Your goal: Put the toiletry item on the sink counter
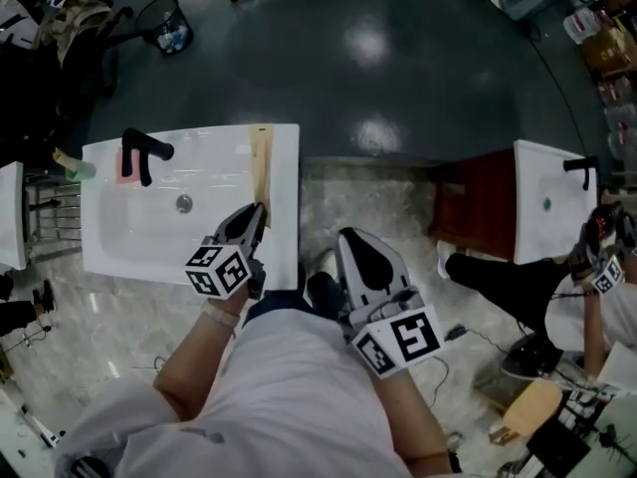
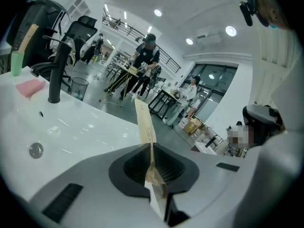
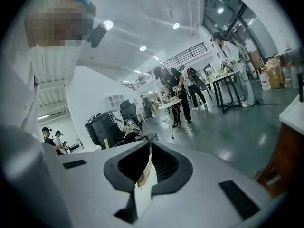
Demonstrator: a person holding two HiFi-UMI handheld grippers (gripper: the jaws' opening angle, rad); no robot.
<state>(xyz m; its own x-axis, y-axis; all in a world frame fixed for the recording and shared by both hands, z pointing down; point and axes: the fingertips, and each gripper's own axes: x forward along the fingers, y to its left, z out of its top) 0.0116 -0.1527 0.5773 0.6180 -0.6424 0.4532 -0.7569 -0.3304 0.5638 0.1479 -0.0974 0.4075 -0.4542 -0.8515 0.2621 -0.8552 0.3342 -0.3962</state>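
A long, thin tan toiletry packet (image 1: 261, 162) reaches out over the right strip of the white sink counter (image 1: 284, 237). My left gripper (image 1: 261, 209) is shut on its near end. In the left gripper view the packet (image 2: 144, 122) stands on edge between the closed jaws of the left gripper (image 2: 151, 147) and points away over the counter (image 2: 95, 122). I cannot tell whether it touches the counter. My right gripper (image 1: 348, 235) hangs beside the counter over the floor, shut and holding nothing. In its own view the right gripper (image 3: 149, 146) shows only its pad lining between the jaws.
A black faucet (image 1: 144, 152), a pink block (image 1: 126, 167), a green item (image 1: 80, 167) and the drain (image 1: 184, 203) are on the counter's left part. A red-brown cabinet (image 1: 476, 202) and a second sink (image 1: 547, 202) stand at right, beside another person (image 1: 557, 287).
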